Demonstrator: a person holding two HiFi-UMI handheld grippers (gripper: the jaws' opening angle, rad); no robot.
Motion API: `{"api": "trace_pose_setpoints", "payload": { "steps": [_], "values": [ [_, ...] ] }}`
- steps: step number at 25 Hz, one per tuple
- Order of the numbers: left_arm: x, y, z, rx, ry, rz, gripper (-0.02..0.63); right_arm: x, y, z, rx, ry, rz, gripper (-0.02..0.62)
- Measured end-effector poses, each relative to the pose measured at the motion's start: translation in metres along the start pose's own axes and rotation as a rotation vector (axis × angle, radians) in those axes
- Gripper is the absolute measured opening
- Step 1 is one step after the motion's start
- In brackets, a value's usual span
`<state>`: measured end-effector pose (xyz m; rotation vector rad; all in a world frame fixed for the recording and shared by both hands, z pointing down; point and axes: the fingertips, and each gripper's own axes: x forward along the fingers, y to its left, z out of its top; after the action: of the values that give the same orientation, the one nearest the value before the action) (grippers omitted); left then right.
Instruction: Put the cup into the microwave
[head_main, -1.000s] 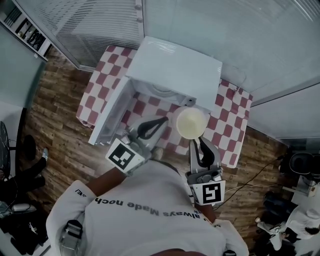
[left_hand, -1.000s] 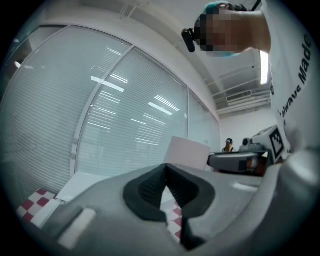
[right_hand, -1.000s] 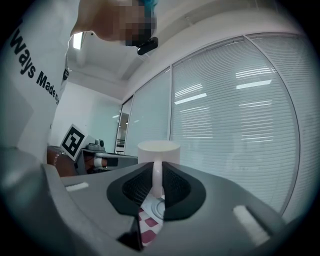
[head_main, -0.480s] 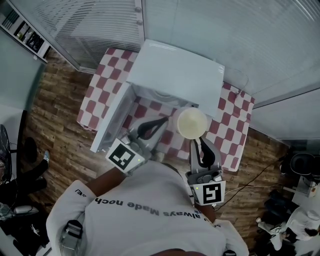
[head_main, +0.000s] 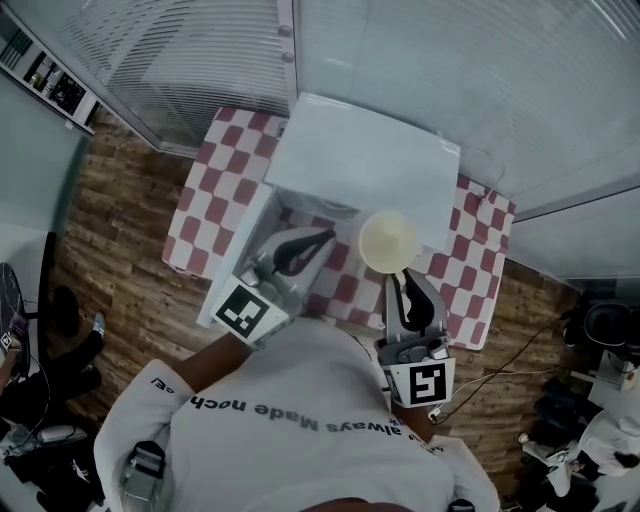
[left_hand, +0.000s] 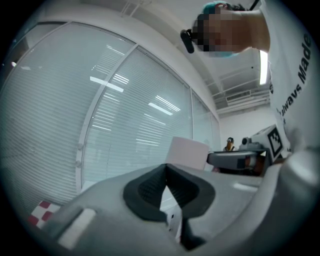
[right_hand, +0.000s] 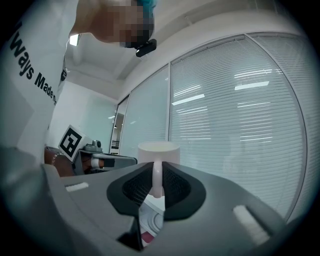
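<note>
In the head view the cream cup (head_main: 388, 241) hangs over the front of the white microwave (head_main: 365, 165), whose door (head_main: 237, 262) stands swung out to the left. My right gripper (head_main: 402, 284) is shut on the cup's handle (right_hand: 157, 177), with the cup (right_hand: 158, 150) upright above the pads. The left gripper (head_main: 300, 250) sits in front of the microwave's opening beside the door. Its pads (left_hand: 150, 187) meet with nothing between them. From the left gripper view the cup (left_hand: 187, 150) shows just beyond the jaws.
The microwave stands on a table with a red-and-white checked cloth (head_main: 215, 190), close against a glass wall with blinds (head_main: 200, 60). Wooden floor (head_main: 120, 250) lies to the left. A cable (head_main: 500, 370) runs along the floor at the right.
The cup and both grippers have come closer to the microwave's front; the cup now overlaps its front edge. Both grips are unchanged.
</note>
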<state>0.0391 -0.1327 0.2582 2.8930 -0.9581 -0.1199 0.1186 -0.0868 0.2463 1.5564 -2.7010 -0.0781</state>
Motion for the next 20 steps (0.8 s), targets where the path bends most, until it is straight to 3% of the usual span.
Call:
{"api": "trace_pose_setpoints", "payload": {
  "steps": [10,20],
  "values": [
    [0.006,0.024,-0.002,-0.002,0.006,-0.015,0.003,0.019,-0.001,-0.008,-0.001,0.03,-0.018,0.044],
    [0.005,0.032,-0.039,-0.045,0.06,-0.034,0.003,0.022,0.001,-0.043,0.018,0.103,-0.021,0.044]
  ]
}}
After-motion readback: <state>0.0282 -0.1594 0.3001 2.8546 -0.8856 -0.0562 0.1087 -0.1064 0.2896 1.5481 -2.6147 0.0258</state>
